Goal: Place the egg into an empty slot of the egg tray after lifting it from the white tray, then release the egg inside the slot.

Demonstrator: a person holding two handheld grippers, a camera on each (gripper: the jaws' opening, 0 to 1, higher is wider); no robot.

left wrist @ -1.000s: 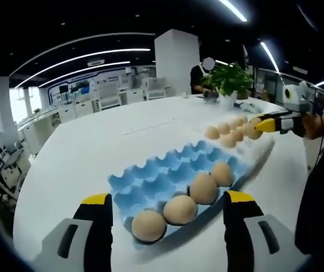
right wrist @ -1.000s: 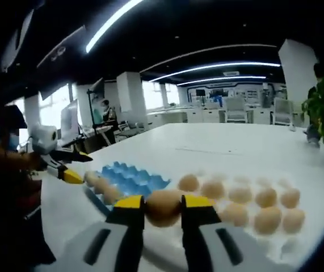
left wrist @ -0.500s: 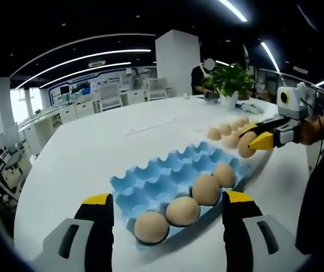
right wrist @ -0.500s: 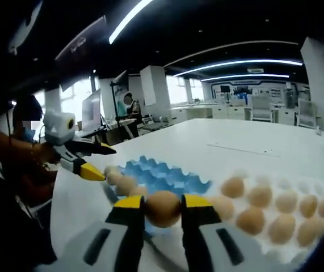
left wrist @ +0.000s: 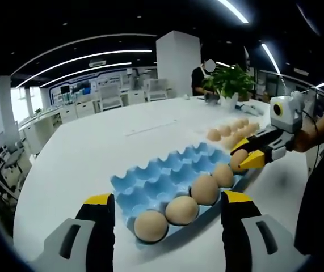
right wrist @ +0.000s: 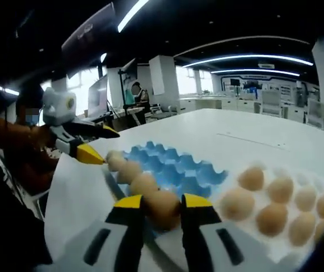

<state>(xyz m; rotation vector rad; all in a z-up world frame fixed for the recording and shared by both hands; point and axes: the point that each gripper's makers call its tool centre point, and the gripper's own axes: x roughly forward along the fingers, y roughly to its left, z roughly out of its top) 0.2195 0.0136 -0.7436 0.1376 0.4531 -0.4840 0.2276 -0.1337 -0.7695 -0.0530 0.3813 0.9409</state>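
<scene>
My right gripper [right wrist: 162, 205] carries the egg [right wrist: 162, 208] away from the white tray [right wrist: 315, 249], where it hung a second ago, and now holds it over the near edge of the blue egg tray [right wrist: 176, 170]. In the left gripper view, that egg [left wrist: 239, 160] has come from beside the white tray's eggs [left wrist: 230, 127] down to just beside the fourth egg [left wrist: 223, 175] in the blue tray's front row.

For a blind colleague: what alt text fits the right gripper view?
The right gripper holds an egg over the near edge of a blue egg tray lined with eggs; more eggs sit on a white tray, and the left gripper hangs open beyond.
</scene>
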